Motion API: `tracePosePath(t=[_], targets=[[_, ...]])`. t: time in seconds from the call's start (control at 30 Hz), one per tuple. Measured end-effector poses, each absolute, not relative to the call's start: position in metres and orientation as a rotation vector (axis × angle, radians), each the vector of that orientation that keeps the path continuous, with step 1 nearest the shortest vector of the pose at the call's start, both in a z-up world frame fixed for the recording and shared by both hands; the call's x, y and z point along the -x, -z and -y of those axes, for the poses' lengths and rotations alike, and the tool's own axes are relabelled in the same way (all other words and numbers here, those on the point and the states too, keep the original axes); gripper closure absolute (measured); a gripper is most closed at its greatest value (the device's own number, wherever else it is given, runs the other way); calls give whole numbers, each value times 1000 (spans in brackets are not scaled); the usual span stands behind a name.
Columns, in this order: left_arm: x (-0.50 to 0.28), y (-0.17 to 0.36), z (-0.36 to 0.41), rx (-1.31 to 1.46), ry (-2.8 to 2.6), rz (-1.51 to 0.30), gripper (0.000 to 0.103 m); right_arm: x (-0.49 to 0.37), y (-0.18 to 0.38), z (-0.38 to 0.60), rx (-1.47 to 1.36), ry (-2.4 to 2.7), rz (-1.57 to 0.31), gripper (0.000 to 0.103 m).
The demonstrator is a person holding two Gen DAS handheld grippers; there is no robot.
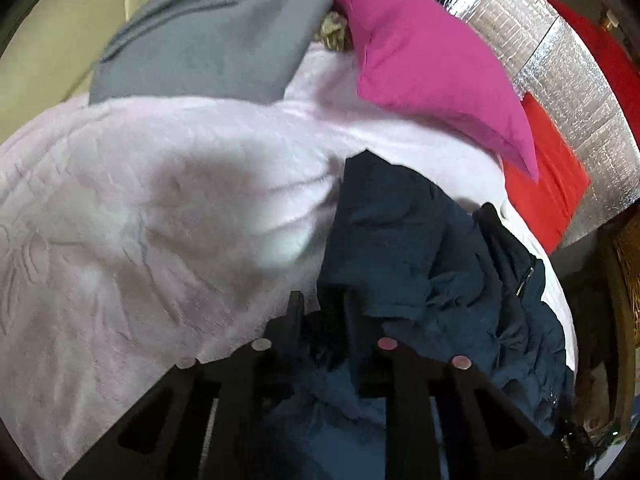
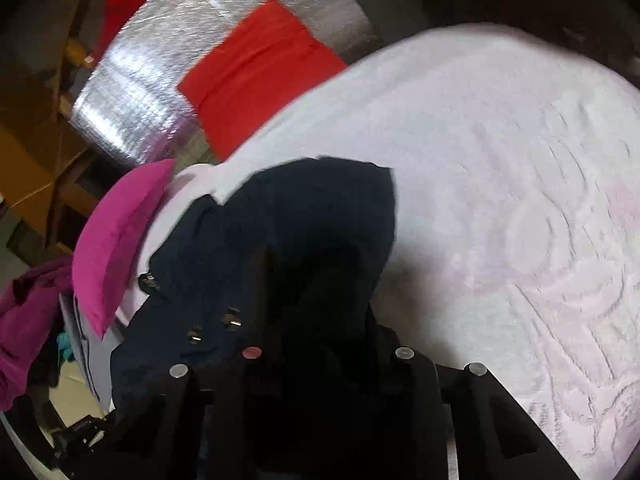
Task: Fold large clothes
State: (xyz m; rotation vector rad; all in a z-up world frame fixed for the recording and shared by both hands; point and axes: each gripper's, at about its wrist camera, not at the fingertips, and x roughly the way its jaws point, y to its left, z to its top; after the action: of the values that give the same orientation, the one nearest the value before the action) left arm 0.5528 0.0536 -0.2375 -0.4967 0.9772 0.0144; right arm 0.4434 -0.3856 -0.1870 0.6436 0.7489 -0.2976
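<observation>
The navy garment (image 1: 420,248) lies crumpled on a pale pink blanket (image 1: 140,208), the left gripper (image 1: 322,304) clamped on its edge, the right gripper (image 2: 316,280) seemingly pinching it too, though its jaws are dark and blurred.

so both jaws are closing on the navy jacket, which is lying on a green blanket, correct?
Not green. The blanket under the navy jacket is pale pink, as the right wrist view shows. The rest stands: both sets of jaws are on the jacket.

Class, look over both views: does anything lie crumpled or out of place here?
Yes. The dark navy garment lies bunched and creased on the pale pink blanket, not flat. Both grippers, left and right, meet its cloth.
</observation>
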Motion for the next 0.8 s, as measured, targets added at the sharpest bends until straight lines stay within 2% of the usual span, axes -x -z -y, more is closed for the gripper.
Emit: tracePosePath(t=[0.17, 0.27, 0.33, 0.37, 0.43, 0.47, 0.53, 0.6, 0.67, 0.8], targets=[[-561, 249, -40, 384, -33, -1049, 84, -453, 207, 386, -631, 351, -837, 73], [-560, 245, -44, 395, -31, -1053, 79, -443, 206, 390, -692, 333, -818, 70], [-558, 239, -51, 428, -31, -1050, 79, -436, 199, 391, -696, 348, -820, 60], [-555, 230, -52, 415, -44, -1019, 79, -430, 192, 391, -701, 349, -811, 45], [-543, 206, -51, 349, -82, -907, 77, -418, 176, 390, -675, 382, -755, 39], [-537, 195, -49, 321, -83, -850, 75, -411, 166, 388, -637, 401, -722, 39], [-526, 178, -42, 287, -44, -766, 57, -400, 148, 380, -582, 393, -665, 39], [-519, 170, -30, 275, 20, -730, 48, -400, 135, 366, -545, 338, -644, 39], [-520, 170, -16, 235, 69, -738, 47, -399, 127, 347, -513, 275, -628, 40], [-529, 188, 20, 77, 110, -823, 42, -425, 137, 312, -519, 128, -695, 53]])
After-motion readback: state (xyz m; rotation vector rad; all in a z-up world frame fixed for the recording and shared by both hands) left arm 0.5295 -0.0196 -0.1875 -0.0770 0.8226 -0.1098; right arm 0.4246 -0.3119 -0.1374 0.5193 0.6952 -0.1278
